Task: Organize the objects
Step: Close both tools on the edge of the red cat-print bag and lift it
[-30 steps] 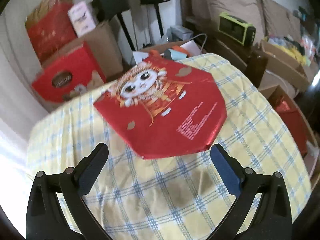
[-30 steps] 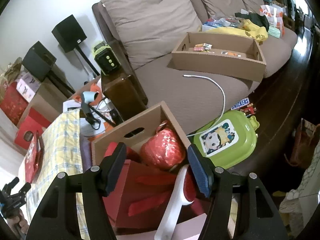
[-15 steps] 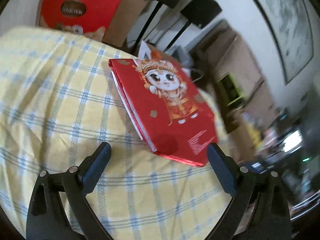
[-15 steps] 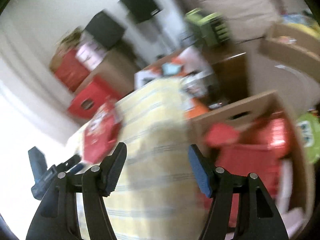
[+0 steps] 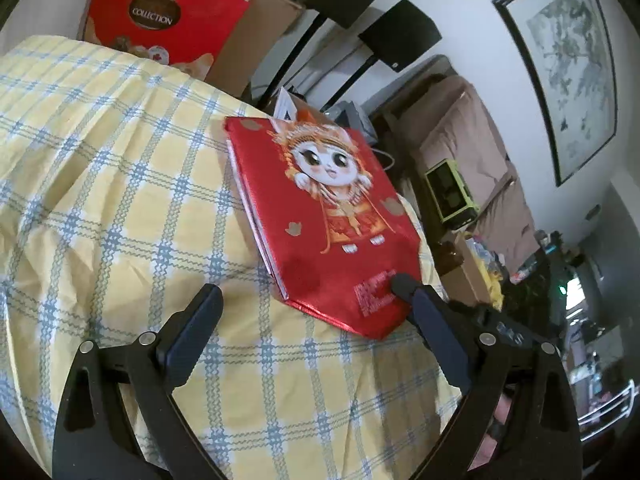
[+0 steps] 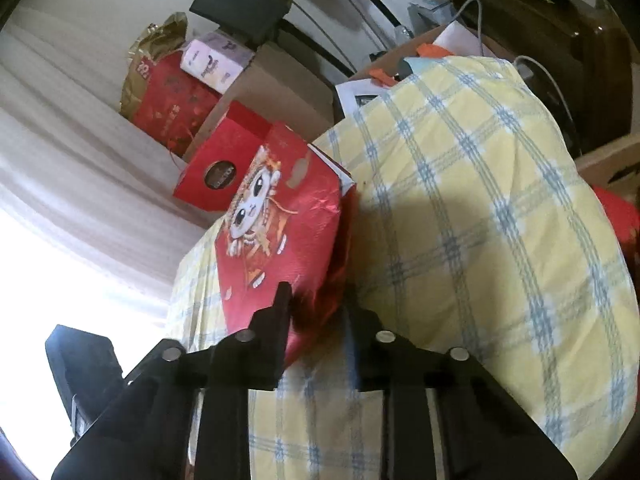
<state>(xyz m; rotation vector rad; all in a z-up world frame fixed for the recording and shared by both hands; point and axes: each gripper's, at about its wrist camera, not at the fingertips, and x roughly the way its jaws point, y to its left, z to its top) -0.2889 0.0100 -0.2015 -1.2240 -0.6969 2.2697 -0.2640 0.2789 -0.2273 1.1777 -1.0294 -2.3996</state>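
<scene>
Now the right gripper (image 6: 316, 312) has just closed, pinching the red cat gift bag (image 6: 276, 236) corner — lift slow; left gripper (image 5: 308, 292) open, w/ nothing held.

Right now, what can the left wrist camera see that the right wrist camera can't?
Only the left wrist view shows the framed painting on the wall, the brown sofa cushions and the open left gripper.

Only the right wrist view shows the white curtain, the gold-topped red gift bag and the right gripper, whose jaws have just been closing on the bag's corner.

Both show the red cat bag lying on the yellow checked cloth, and the red Collection box.
</scene>
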